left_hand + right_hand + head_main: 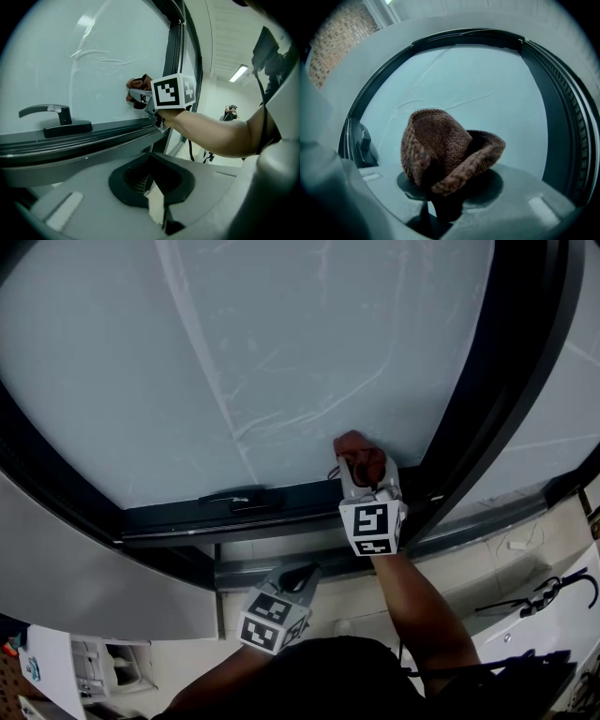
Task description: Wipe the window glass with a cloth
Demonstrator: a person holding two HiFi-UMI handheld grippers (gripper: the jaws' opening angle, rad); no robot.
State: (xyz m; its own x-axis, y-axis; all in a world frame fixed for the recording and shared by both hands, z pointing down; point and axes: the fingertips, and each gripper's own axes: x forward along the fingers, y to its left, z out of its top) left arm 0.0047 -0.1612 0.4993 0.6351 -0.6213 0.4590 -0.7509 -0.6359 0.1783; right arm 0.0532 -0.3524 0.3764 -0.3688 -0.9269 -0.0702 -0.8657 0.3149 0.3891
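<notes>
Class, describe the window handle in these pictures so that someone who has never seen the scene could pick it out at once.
Start at the big frosted window glass and drop to the dark frame rail along its bottom edge. The handle sits on that rail, left of the right tool holding a brown cloth. It is the only black lever there.

Right hand-held gripper (142, 98) holds brown cloth (135, 86) against window glass (93, 56), right of window handle (49, 111).

A person is wearing a black top (337, 676), forearms bare. Just above that top the grey left gripper (302, 571), and farther from it the grey right gripper (362, 465), are each bearing a black-and-white marker cube (372, 529).
</notes>
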